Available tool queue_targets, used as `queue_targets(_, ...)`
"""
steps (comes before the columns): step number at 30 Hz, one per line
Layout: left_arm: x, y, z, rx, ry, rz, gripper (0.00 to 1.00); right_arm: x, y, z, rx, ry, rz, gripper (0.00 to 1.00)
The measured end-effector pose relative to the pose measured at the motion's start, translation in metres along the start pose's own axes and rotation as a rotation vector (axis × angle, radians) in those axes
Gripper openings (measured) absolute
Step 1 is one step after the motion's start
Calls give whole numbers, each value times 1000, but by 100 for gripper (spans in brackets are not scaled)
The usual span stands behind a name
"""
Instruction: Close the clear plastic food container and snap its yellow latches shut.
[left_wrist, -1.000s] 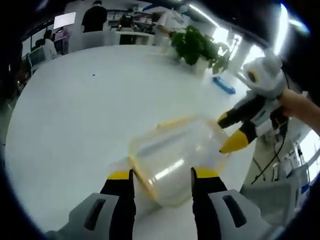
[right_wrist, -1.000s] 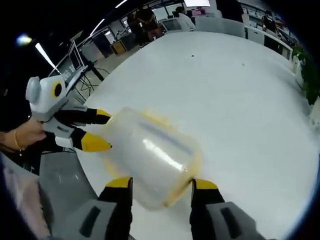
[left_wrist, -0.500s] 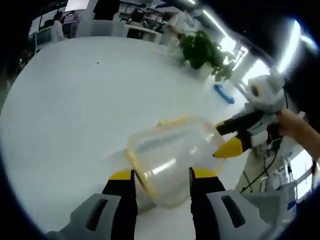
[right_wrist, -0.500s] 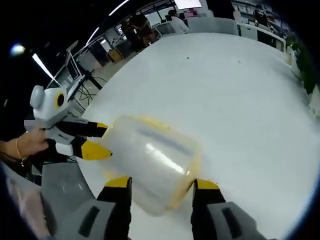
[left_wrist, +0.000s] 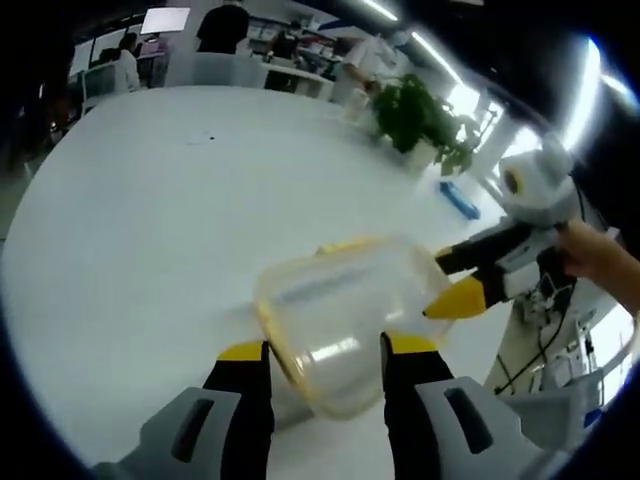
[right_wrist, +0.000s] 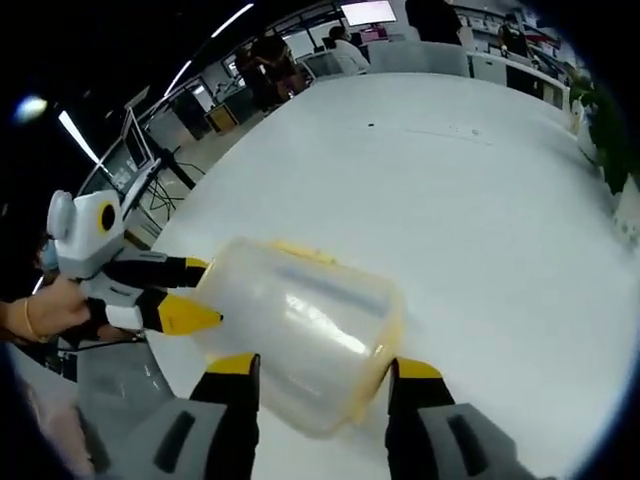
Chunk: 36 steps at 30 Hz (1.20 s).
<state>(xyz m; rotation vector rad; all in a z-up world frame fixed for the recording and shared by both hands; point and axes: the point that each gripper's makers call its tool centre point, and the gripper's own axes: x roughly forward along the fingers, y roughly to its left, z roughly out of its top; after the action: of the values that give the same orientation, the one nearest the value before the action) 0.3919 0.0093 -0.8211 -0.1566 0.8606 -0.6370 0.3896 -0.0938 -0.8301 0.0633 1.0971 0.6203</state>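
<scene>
The clear plastic container (left_wrist: 340, 300) with its yellow rim (left_wrist: 272, 335) lies tilted on its side just above the white table (left_wrist: 140, 210). My left gripper (left_wrist: 325, 350) is shut on its near end, one jaw on each side. The right gripper (left_wrist: 455, 275), held by a hand (left_wrist: 600, 255), comes in from the right with its yellow tips against the container's far end. In the right gripper view the same container (right_wrist: 300, 320) sits between the jaws of my right gripper (right_wrist: 320, 365), yellow rim (right_wrist: 388, 335) to the right. The left gripper (right_wrist: 195, 295) meets it from the left. I cannot make out the latches' state.
A potted plant (left_wrist: 425, 115) and a blue object (left_wrist: 460, 198) stand near the table's far right edge. Desks, screens and people (left_wrist: 225, 25) are beyond the table. Past the table edge lie cables and a grey floor (right_wrist: 120, 380).
Both views have drifted a little with the hands. The container stays between both pairs of jaws in much the same pose.
</scene>
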Motion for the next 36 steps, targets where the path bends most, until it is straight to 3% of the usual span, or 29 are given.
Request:
queue_targets(14, -3, 45, 22, -29, -48, 39, 41, 26, 15, 37, -3, -24, -1, 50)
queue_targets(36, 21, 103, 79, -30, -128, 59, 42, 59, 2, 109, -15, -110, 4, 49)
